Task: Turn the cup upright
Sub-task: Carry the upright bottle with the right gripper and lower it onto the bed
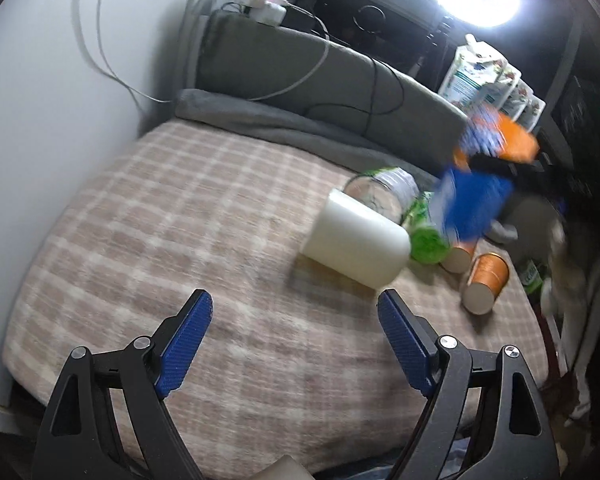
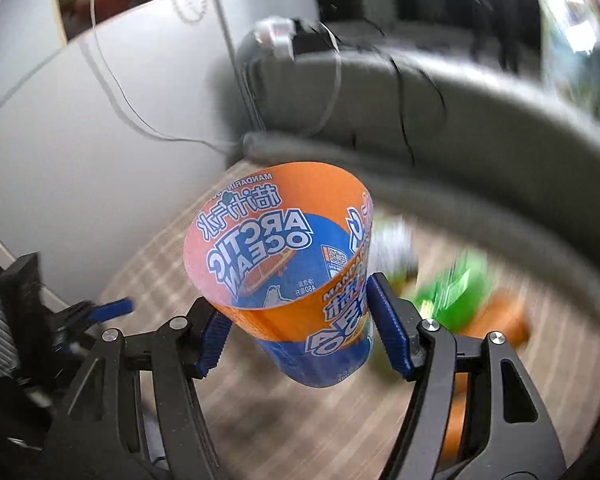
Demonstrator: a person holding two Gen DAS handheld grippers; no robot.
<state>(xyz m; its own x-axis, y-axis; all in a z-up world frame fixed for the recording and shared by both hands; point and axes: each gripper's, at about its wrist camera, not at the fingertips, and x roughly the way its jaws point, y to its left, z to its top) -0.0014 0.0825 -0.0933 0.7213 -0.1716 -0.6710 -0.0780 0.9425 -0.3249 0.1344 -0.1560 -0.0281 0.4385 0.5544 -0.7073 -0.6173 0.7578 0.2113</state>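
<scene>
Clamped between the blue pads of the right gripper (image 2: 296, 328) is the orange and blue cup (image 2: 284, 276), held in the air above the checked blanket (image 2: 300, 420); its printed lettering reads upside down and its wide open rim points away from the camera. Blurred green wrappers (image 2: 452, 296) lie on the blanket beyond it. Off to the left, the left gripper (image 1: 296, 312) hangs over the same blanket with its jaws wide apart and nothing between them. Just past its fingertips a white cup (image 1: 356, 240) lies on its side, with a clear jar (image 1: 380, 192) behind it and a small orange cup (image 1: 486, 280) tipped over to the right.
</scene>
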